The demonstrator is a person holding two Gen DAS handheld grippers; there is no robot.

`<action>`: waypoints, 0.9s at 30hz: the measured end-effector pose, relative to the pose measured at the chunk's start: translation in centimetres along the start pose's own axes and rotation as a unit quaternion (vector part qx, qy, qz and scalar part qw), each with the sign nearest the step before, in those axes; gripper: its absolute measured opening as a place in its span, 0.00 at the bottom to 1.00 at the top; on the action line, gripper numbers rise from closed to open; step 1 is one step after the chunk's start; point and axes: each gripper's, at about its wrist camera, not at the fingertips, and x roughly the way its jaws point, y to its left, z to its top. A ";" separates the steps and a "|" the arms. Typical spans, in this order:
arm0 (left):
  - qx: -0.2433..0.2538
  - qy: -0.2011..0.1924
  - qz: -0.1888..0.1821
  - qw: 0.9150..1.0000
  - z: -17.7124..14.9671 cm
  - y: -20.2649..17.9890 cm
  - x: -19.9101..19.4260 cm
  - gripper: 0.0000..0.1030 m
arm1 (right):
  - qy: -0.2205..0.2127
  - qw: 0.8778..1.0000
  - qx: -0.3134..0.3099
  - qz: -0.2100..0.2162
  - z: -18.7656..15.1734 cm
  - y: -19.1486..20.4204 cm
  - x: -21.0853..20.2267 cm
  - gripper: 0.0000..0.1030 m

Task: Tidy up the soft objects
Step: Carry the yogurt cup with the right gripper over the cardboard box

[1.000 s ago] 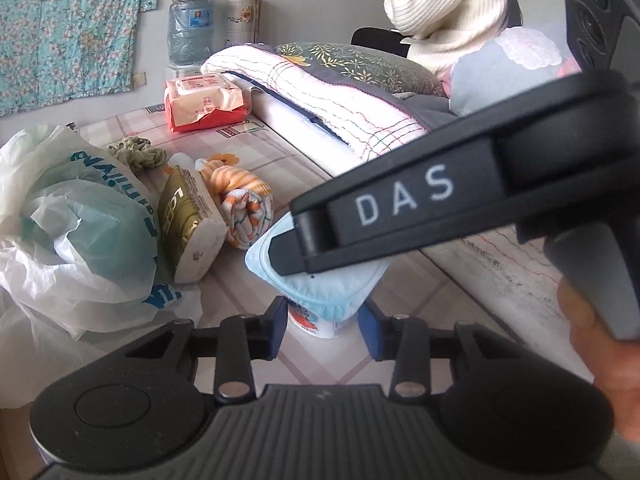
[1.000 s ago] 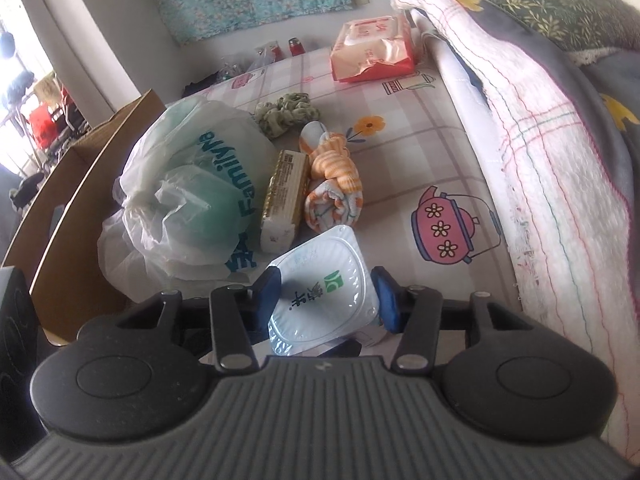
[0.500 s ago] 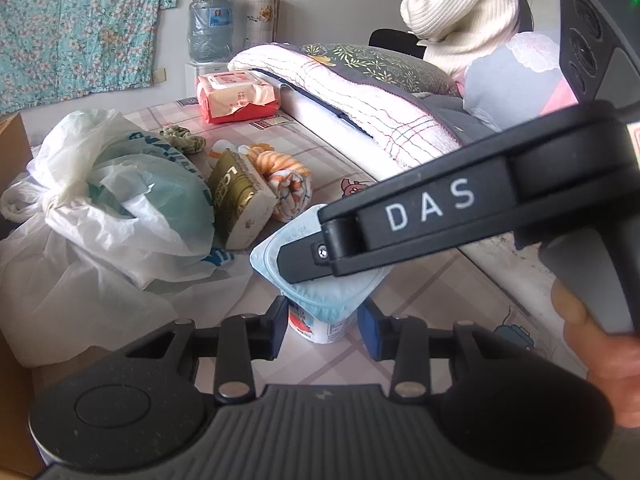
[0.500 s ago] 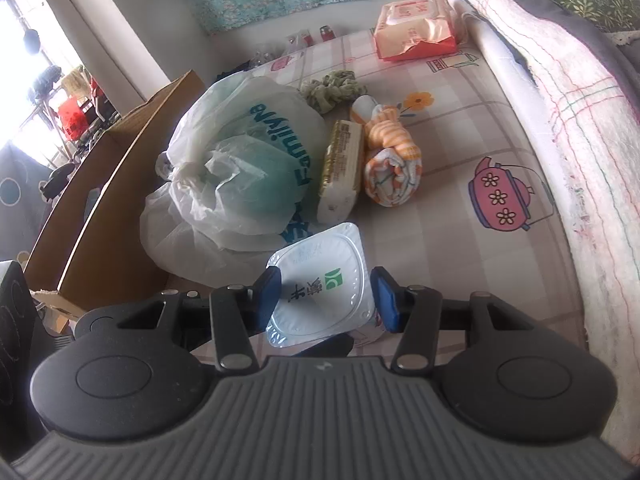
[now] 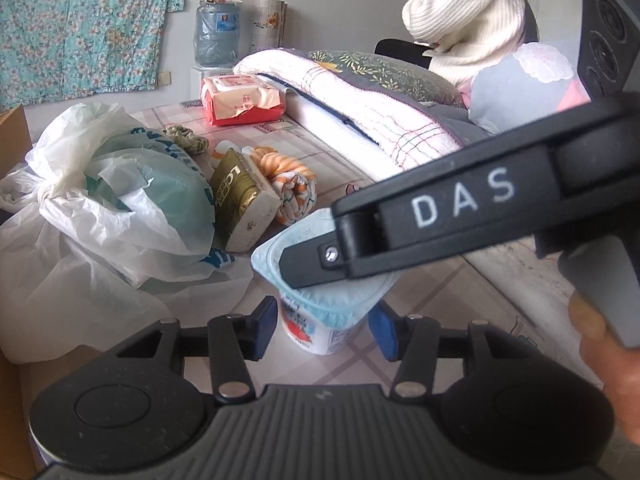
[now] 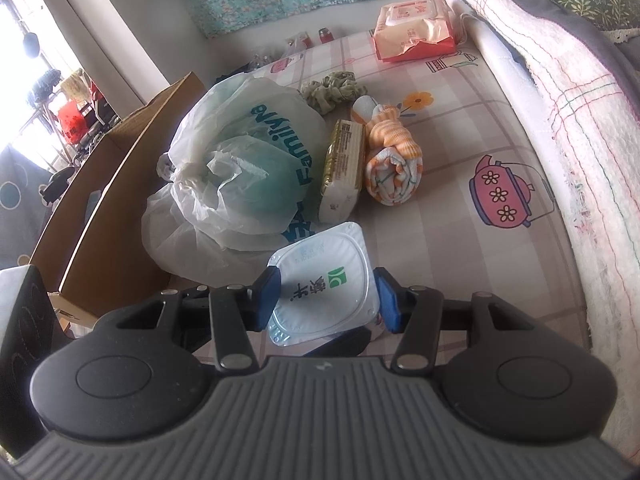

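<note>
A white yogurt cup point(image 5: 320, 332) with a pale blue foil lid point(image 6: 324, 284) stands upright low over the patterned sheet; whether it rests there I cannot tell. My right gripper point(image 6: 326, 296) is shut on the lid's rim, and one of its fingers point(image 5: 440, 208) crosses over the cup. My left gripper point(image 5: 324, 330) flanks the cup body, its jaws opening, with thin gaps at both pads. A rolled orange striped cloth point(image 6: 394, 164), a green scrunchie point(image 6: 334, 90) and a white plastic bag point(image 6: 240, 176) lie beyond.
A gold-wrapped box point(image 6: 342, 168) lies between bag and cloth. A wet wipes pack point(image 6: 414, 32) sits farther back. A cardboard box point(image 6: 112, 184) stands left of the bed, a folded quilt point(image 5: 360, 108) runs along the right. A person in a white sweater point(image 5: 468, 20) sits behind.
The left pads, earlier pressed on the cup's sides, now stand slightly off it. The left view has swung so the cardboard box edge shows. The right gripper keeps its hold on the lid.
</note>
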 end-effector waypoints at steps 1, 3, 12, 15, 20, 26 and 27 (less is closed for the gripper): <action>-0.001 -0.002 0.002 1.000 0.1 -0.1 0.0 0.50 | 0.001 1.000 -0.002 -0.001 0.0 0.1 0.0 0.49; -0.006 -0.003 0.006 1.000 0.2 -0.2 0.1 0.50 | 0.001 1.000 -0.006 -0.003 -0.1 0.3 0.0 0.49; -0.026 -0.004 0.002 1.000 0.2 0.0 -0.7 0.51 | -0.001 1.000 -0.014 -0.012 -0.4 1.5 -0.7 0.49; -0.027 -0.016 0.005 0.999 0.6 -0.1 -1.7 0.51 | -0.013 1.000 -0.022 -0.015 -0.2 2.4 -1.5 0.49; -0.024 -0.048 0.017 0.998 2.1 0.1 -4.0 0.51 | -0.042 0.998 -0.048 -0.017 0.6 4.6 -3.5 0.49; -0.028 -0.104 0.060 0.992 4.4 1.7 -8.3 0.51 | -0.082 0.992 -0.099 0.009 2.6 9.3 -5.9 0.49; -0.029 -0.112 0.072 0.991 4.7 2.2 -9.1 0.51 | -0.087 0.990 -0.109 0.017 2.9 10.3 -6.0 0.49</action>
